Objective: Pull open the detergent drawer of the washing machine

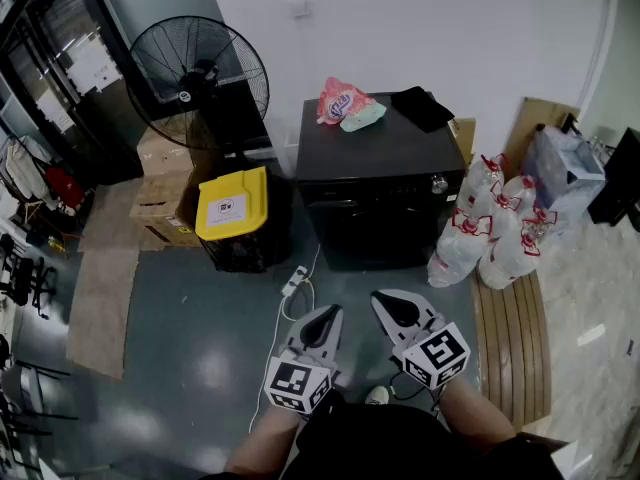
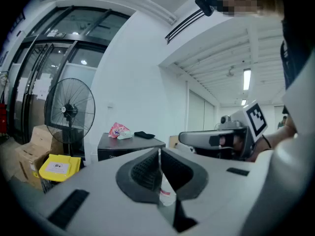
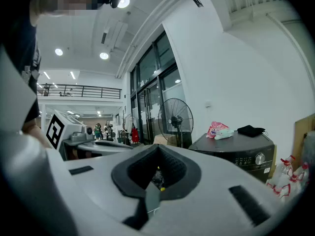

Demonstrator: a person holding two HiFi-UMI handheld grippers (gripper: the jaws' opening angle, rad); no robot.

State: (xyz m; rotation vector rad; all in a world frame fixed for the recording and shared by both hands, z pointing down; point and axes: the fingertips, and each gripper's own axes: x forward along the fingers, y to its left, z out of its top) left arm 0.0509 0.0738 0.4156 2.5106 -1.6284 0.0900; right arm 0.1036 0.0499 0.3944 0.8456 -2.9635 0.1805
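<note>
Fingers pressed together, reach not yet made

Both the left gripper and right gripper, bottom centre of the head view, pinch nothing. Farther off, the washing machine stands mid-frame, well apart; its detergent drawer cannot be made out on the dark front. Approach step, I judge: close in, spread one pair, hook the drawer

The washing machine front seems too dark to show its drawer.

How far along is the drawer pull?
Done: nothing; no drawer sticks out of the washer. In hand: left gripper and right gripper are shut, empty, well short of it. Left: approach, grip the drawer, pull.
</note>
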